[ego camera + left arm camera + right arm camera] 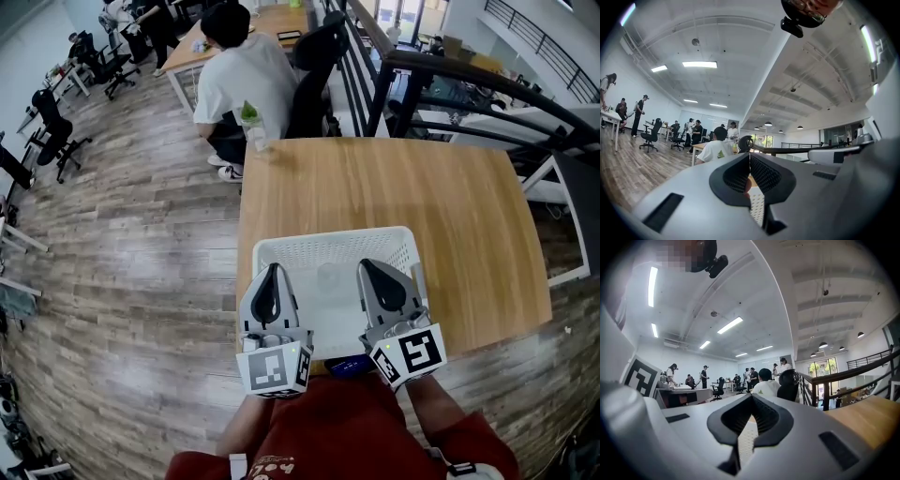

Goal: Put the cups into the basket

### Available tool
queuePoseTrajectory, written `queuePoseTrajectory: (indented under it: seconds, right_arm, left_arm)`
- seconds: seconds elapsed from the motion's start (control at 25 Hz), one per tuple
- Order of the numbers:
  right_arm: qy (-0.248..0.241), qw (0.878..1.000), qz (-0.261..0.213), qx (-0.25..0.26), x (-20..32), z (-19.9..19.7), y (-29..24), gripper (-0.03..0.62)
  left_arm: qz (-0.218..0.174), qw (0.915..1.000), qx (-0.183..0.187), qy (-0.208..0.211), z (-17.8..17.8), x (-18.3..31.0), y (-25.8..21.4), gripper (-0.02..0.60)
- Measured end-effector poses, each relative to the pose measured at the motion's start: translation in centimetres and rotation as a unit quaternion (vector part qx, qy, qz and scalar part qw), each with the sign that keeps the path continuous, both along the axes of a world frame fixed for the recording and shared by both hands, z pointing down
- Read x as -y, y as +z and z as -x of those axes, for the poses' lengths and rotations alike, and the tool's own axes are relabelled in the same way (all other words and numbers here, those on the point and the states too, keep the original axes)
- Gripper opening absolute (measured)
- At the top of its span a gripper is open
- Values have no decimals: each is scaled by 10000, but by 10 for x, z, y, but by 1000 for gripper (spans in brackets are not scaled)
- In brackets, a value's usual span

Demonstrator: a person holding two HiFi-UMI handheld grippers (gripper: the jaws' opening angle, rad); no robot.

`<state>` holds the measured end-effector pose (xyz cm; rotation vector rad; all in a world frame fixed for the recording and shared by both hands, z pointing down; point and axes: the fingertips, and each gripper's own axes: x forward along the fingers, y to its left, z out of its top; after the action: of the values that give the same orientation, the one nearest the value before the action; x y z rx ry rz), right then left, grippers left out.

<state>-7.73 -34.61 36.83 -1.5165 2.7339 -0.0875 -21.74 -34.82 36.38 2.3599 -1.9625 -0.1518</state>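
White basket (319,246) lies just below both pairs of closed jaws.

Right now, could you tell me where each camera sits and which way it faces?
Head view: on the person's head, looking steeply down at the table, basket, left tool, right tool and red top.
Left gripper view: on the left tool, looking level along its shut jaws toward a seated person.
Right gripper view: on the right tool, likewise level along its shut jaws.
Shared: all three show that seated person.
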Motion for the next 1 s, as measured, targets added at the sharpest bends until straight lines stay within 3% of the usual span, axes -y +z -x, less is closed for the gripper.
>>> queuePoseTrajectory:
  seconds: [1.0]
  right_arm:
    - [49,9999,-7,-131,9,3,6,8]
  left_arm:
    - [-13,10000,39,14,1,-1,-2,8]
